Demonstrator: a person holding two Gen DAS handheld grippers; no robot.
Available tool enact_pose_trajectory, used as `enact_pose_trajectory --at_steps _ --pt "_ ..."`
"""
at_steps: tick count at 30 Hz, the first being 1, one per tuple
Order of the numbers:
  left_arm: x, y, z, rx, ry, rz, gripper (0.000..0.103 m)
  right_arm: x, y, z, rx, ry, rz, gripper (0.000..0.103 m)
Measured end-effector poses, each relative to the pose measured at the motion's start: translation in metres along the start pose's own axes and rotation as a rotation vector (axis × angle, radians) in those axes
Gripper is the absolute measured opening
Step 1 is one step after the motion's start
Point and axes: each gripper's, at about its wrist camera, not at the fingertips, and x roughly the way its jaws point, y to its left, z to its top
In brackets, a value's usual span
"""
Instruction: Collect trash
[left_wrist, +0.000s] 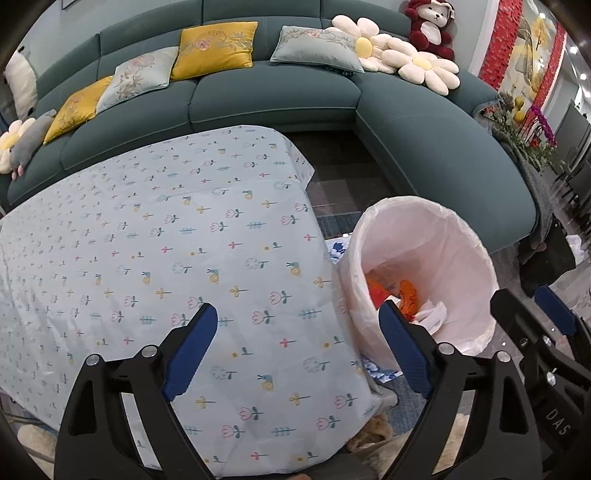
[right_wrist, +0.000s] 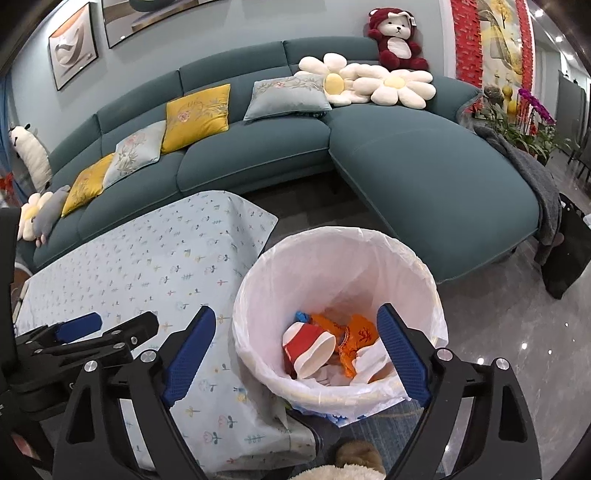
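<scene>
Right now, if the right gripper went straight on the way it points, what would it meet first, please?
Probably the near rim of the lined trash bin, or the red-and-white cup inside it. The right gripper is open and empty; depth is unclear.

Hidden: bin (right_wrist: 332, 258) base behind liner and worktop (right_wrist: 147, 266) cloth; lower trash (right_wrist: 332, 343) buried under cup and wrappers | Cut off: right gripper (left_wrist: 546, 332) by frame edge; sofa (left_wrist: 273, 99) left end | Illegible: wrapper print

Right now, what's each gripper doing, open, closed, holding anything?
Left gripper: open, holding nothing, over the table.
Right gripper: open, holding nothing, over the bin.
</scene>
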Motion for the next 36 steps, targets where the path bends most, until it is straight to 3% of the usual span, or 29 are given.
enact_pose_trajectory --at_steps 3,15,36 --pt "0.001 0.001 -0.004 0.011 -0.008 0.023 0.085 0.001 -0.001 -0.004 -0.001 -0.006 -0.016 0.096" --pt "0.012 0.003 -0.015 0.004 -0.005 0.055 0.085 0.021 -0.011 -0.025 0.011 0.022 -0.051 0.096" --pt "0.017 -0.009 -0.021 0.045 -0.017 0.056 0.086 0.025 -0.014 -0.030 0.018 0.020 -0.078 0.096"
